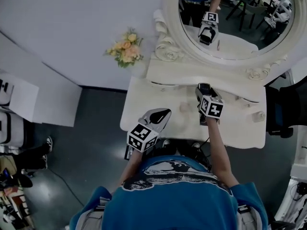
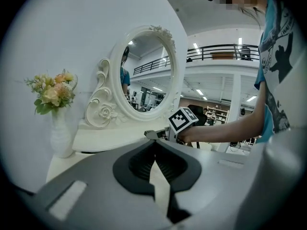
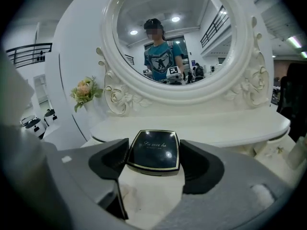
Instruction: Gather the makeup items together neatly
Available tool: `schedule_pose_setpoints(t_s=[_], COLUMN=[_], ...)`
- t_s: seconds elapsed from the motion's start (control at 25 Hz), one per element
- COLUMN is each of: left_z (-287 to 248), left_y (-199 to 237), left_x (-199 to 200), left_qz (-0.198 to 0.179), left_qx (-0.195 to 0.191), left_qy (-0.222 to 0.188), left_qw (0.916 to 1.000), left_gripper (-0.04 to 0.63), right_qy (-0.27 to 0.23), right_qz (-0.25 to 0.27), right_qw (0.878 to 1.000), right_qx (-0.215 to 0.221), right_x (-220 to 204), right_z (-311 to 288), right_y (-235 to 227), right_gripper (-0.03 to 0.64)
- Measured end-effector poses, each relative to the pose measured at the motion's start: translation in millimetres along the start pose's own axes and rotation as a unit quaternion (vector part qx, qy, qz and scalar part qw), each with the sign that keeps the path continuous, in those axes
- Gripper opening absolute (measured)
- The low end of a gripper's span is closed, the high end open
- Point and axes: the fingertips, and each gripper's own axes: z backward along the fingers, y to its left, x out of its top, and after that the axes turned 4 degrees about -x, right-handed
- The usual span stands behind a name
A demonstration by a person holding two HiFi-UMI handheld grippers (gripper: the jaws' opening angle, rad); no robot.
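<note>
A black square compact [image 3: 154,150] with a gold rim sits between the pads of my right gripper [image 3: 154,153], which press on its two sides. From the head view, that gripper [image 1: 205,91] holds the compact [image 1: 204,86] just above the white vanity table [image 1: 144,99], close to the raised shelf below the mirror. My left gripper [image 1: 162,114] hovers over the table's front left part, shut with nothing in it; its dark pads meet in the left gripper view [image 2: 155,158]. A small pale round item [image 1: 184,108] lies on the table between the two grippers.
A round ornate mirror [image 1: 240,28] stands on the raised shelf [image 3: 192,126] at the back. A vase of flowers [image 1: 125,47] stands at the table's back left. A small pale item [image 1: 259,116] sits near the table's right edge. A dark chair [image 1: 288,109] stands at the right.
</note>
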Motion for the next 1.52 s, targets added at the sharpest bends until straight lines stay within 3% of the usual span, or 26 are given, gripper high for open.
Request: schedule_pose_setpoints(t_s=[0.28,0.52,1.04,1.28,1.52], left_z=[-21,-29,-11,-7,-11], left_y=[-18,-28,-15,-13,-16], left_x=[-1,2,-3,-7,-8], left_qz=[-0.01,-0.02,-0.012,-0.006,-0.006], left_qx=[-0.04,-0.059,-0.026,-0.02,-0.025], left_qy=[0.014,0.016,0.018,0.018,0.018], left_qw=[0.999,0.9979,0.9994,0.9996,0.9995], left_gripper=[0.011,0.011,0.011,0.01,0.009], right_qy=[0.03,0.068,0.117,0.126,0.128], right_qz=[-0.042,-0.035,-0.031,0.014,-0.007], right_qw=[0.999,0.997,0.991,0.989,0.99], right_qx=[-0.016,-0.027,-0.055,-0.077,-0.066], right_x=[-53,-95,-140,-147,-144], right_z=[24,19,0,-2,-3], right_y=[-14,-13,-9,-10,-7], right_gripper=[0.33,0.33,0.331,0.333,0.343])
